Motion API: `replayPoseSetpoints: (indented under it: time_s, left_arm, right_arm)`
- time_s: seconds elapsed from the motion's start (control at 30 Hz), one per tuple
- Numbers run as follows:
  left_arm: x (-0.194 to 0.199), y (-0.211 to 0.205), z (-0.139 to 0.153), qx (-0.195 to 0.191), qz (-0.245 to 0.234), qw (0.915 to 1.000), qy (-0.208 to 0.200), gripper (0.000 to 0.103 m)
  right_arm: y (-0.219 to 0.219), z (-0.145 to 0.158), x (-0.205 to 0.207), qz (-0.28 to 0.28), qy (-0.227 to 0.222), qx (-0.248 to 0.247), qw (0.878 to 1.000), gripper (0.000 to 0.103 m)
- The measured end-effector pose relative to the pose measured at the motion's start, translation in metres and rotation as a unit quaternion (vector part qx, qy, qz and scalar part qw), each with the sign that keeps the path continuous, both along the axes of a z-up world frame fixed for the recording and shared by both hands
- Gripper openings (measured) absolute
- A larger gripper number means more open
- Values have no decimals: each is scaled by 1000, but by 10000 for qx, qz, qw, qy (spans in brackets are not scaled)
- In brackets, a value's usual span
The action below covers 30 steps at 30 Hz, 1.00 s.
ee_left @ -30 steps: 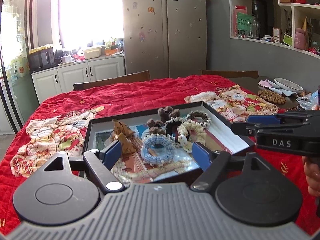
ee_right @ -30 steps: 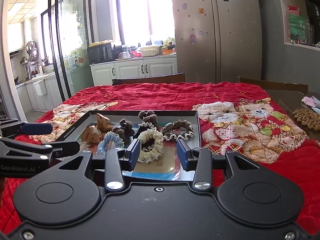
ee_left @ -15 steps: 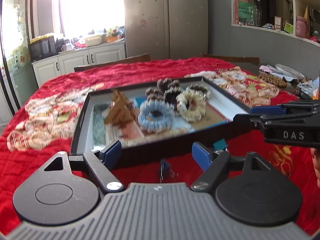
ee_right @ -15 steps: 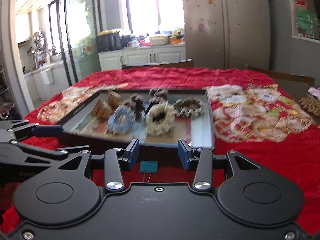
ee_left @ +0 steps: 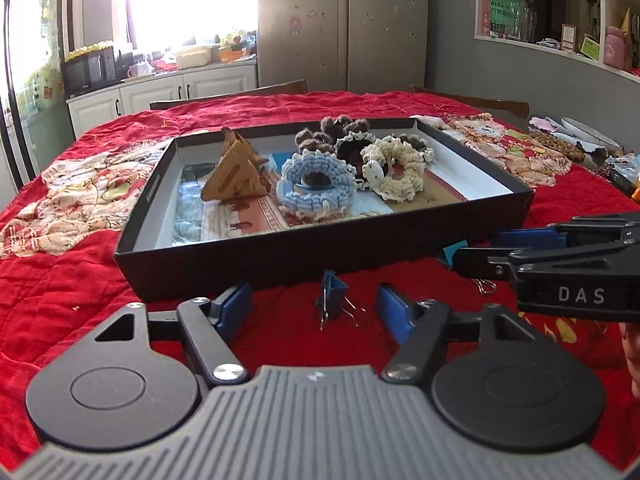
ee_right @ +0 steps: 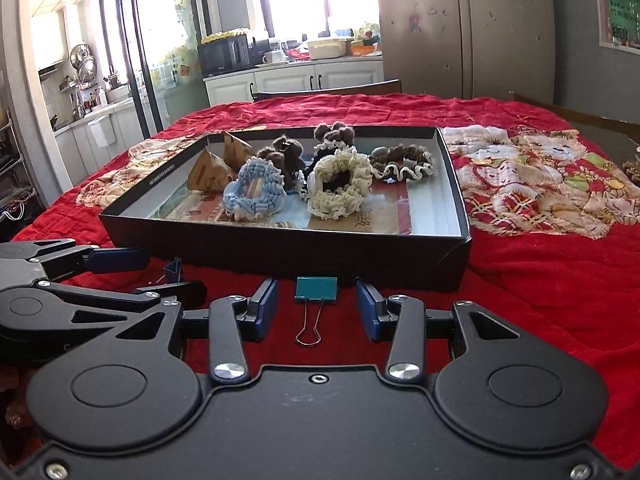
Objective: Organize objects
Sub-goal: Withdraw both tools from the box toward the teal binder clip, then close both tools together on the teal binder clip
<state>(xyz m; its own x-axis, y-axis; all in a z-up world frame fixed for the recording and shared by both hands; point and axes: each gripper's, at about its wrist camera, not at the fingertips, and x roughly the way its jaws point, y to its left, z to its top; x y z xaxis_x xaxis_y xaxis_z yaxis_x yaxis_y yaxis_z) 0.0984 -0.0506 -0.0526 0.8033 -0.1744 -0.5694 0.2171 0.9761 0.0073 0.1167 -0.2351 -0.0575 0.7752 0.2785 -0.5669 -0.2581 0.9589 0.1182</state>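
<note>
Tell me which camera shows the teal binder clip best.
The right wrist view: the teal binder clip lies flat between the open right gripper, whole, wire handles pointing toward the camera. In the left wrist view only a teal corner shows behind the right gripper's fingers, beside the black box.

A bright red quilted cloth [ee_right: 520, 280] printed with cream, plaid-dressed cartoon figures covers the bench, and on it sits a shallow black cardboard box [ee_right: 280, 248] with a white inner wall. Inside lie a pale blue crocheted scrunchie [ee_right: 254, 192], a cream crocheted scrunchie [ee_right: 340, 192], a brown scrunchie with a cream frill [ee_right: 402, 162] and tan paper pyramids [ee_left: 236, 174]. Before the box rest a dark blue binder clip [ee_left: 331, 292] and a teal binder clip [ee_right: 316, 289] with silver wire handles.
</note>
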Motion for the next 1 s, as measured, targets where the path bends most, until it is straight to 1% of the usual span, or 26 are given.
replayPoseSetpoints:
  time_s: [0.1,0.27,0.3,0.5,0.57,0.67,0.93,1.0]
  left_arm:
    - [3,2,-1,-84,17,9999,59,70]
    - [6,4,-3,-194,70,9997,153,54]
    - [7,4,-3,-209,82,9996,160,52]
    - [8,6,-3,-261,155,9994,184,38]
    - [9,6,-3,-279,165,9993,186,33]
    - [9,6,-3,-284,163,9993,184,29]
    - [8,6,-3,-293,161,9993,189,27]
    - [8,6,-3,-296,160,9993,191,27]
  right_arm:
    - [4,-2,4,-2,26,-44,10000,41]
    - [13,-5,9,-23,35,-233,9997,41]
    - [15,-6,10,-24,33,-269,9996,41]
    - [18,-8,14,-59,83,-353,9993,40]
    - [17,-8,14,-70,83,-357,9993,38]
    - [16,-9,14,-87,88,-362,9993,33]
    - [17,-9,13,-34,89,-403,9991,24]
    - [17,-9,13,-25,85,-415,9991,24]
